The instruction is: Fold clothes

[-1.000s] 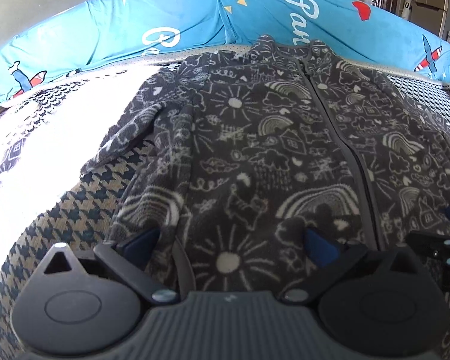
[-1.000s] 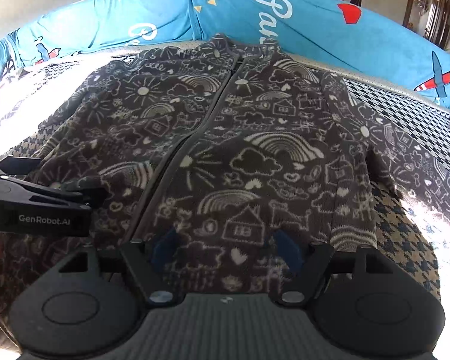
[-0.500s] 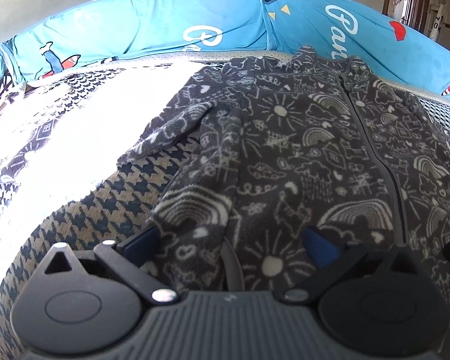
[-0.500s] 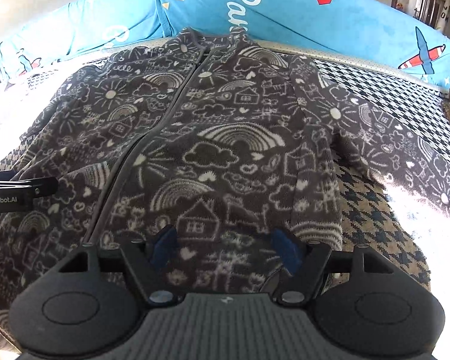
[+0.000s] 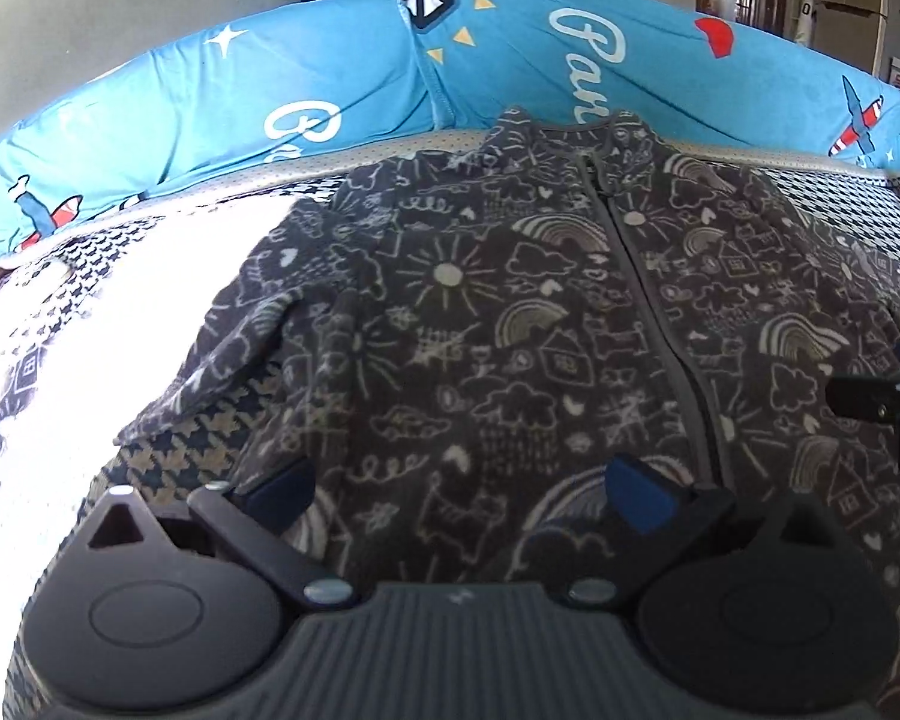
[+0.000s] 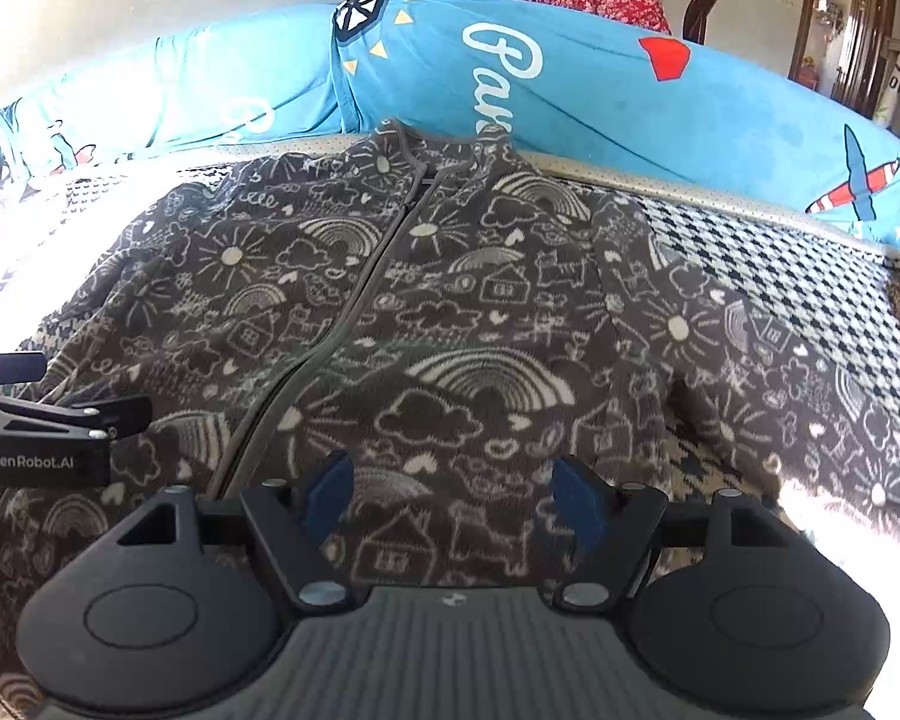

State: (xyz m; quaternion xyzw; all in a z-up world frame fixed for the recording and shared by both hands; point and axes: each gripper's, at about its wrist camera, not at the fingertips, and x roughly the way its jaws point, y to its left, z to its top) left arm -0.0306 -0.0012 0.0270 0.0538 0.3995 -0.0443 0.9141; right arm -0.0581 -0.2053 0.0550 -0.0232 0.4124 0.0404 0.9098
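Looking down the left wrist view: left gripper (image 5: 459,495) has its jaws wide apart and clamps nothing, low over the hem end of the fleece jacket (image 5: 510,324), which lies front-up, zipped and spread flat on the houndstooth bedcover (image 5: 168,456); the jacket's long axis runs straight ahead from the gripper, hem near, collar far against the blue bolster (image 5: 330,78); zipper (image 5: 648,300) sits right of centre, so this gripper is on the panel with the near sleeve (image 5: 240,324) bent out to the side; right gripper's tip (image 5: 870,399) shows at the frame edge. Right wrist view: right gripper (image 6: 450,501) is also spread apart and empty, level over the hem, other sleeve (image 6: 750,354) trailing outward; both grippers look about equally near the hem, side by side, pointing at the collar. Jacket lies unfolded
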